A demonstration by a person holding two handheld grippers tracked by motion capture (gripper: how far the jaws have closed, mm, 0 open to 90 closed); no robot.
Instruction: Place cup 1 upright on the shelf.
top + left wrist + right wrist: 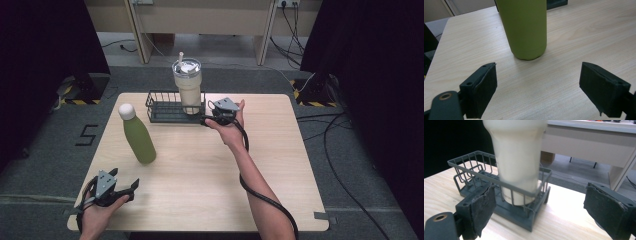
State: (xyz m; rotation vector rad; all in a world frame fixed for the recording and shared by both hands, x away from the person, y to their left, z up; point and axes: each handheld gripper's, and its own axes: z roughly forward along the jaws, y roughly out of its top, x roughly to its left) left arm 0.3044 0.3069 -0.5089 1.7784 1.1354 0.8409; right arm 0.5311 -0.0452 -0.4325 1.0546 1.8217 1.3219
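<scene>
My right claw [212, 113], jaws spread wide and holding nothing, sits just beside the right end of the dark grey wire rack [165, 112]. The tall cream tumbler with lid and straw [188, 85] stands upright in that end of the rack, at about 11 o'clock from the claw, long axis vertical. In the right gripper view the tumbler [516, 162] rises dead ahead between my jaws, the rack wall [499, 180] in front of its base. Right hand is much the nearer.

My left claw [122, 187], also spread and empty, rests at the near left corner. The matte green bottle with white cap [136, 134] stands at its 1 o'clock, apart.

Surface: pale wood-grain table [200, 170], little else on it. Room: grey floor, dark curtains, cables.
</scene>
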